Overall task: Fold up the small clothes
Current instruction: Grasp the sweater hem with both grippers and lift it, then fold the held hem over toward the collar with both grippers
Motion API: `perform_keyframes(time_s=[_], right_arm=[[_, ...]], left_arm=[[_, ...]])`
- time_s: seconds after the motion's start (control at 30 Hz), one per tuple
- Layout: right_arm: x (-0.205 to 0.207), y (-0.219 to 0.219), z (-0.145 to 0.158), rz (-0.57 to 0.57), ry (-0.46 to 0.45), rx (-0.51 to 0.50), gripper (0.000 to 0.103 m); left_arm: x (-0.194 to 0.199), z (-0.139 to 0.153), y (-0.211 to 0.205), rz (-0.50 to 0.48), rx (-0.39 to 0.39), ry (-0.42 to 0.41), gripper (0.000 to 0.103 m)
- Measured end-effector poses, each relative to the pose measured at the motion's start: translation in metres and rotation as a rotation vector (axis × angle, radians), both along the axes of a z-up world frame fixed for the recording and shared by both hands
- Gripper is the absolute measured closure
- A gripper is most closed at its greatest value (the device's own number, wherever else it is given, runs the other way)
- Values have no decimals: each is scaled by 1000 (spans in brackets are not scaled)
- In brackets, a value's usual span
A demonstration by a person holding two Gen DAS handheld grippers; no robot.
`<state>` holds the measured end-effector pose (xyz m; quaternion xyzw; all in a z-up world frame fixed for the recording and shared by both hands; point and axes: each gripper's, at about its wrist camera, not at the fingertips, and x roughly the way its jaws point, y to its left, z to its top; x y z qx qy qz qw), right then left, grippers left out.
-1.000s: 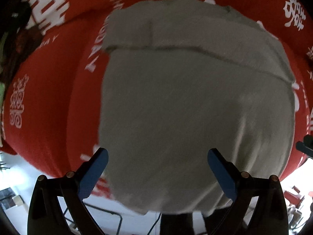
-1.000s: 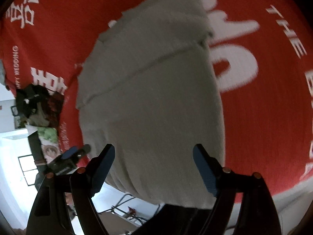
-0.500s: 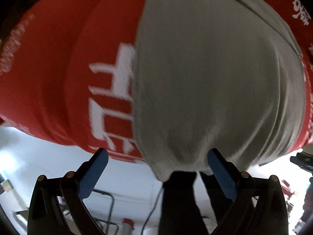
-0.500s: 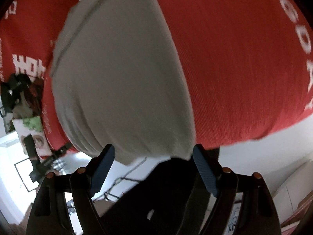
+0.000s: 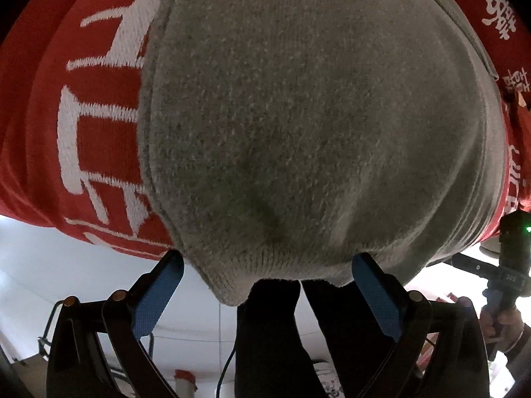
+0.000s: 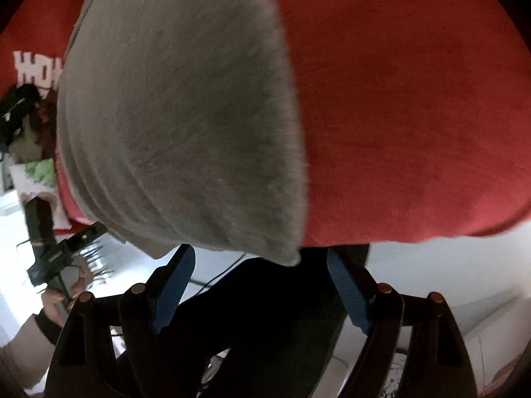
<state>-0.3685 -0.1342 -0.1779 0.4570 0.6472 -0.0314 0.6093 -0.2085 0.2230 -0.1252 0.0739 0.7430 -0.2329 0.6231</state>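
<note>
With jaws spread and empty, I am lowering my left gripper point(image 5: 265, 277) and right gripper point(image 6: 260, 273) onto the near hem of the grey garment point(image 5: 315, 126) lying on the red cloth point(image 5: 99, 116), now ready to pinch.

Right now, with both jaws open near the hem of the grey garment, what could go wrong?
1. The grey garment hangs over the edge of the red cloth; a pull could slide it off.
2. The left gripper might pinch several layers at the hem.
3. The right gripper sits at one corner, so the fold may go crooked.
</note>
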Motion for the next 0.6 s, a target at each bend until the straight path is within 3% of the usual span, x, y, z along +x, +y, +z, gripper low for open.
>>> perform_keyframes(time_s=[0.03, 0.13, 0.2, 0.27, 0.43, 0.6], right_arm=[[2, 2, -1, -5, -12, 18, 21], [3, 4, 0, -37, -10, 54, 52], [2, 5, 1, -45, -10, 83, 89], [-1, 7, 6, -45, -25, 94, 95], [-1, 1, 34, -134, -139, 159, 96], [19, -14, 60, -228, -256, 184, 96]], left_arm=[[-1, -1, 2, 4, -5, 0, 2], [-4, 2, 10, 32, -37, 26, 22], [-6, 3, 14, 44, -78, 63, 46], [-1, 6, 19, 31, -119, 87, 88], [4, 33, 19, -1, -227, 84, 88], [35, 80, 6, -3, -338, -2, 88]])
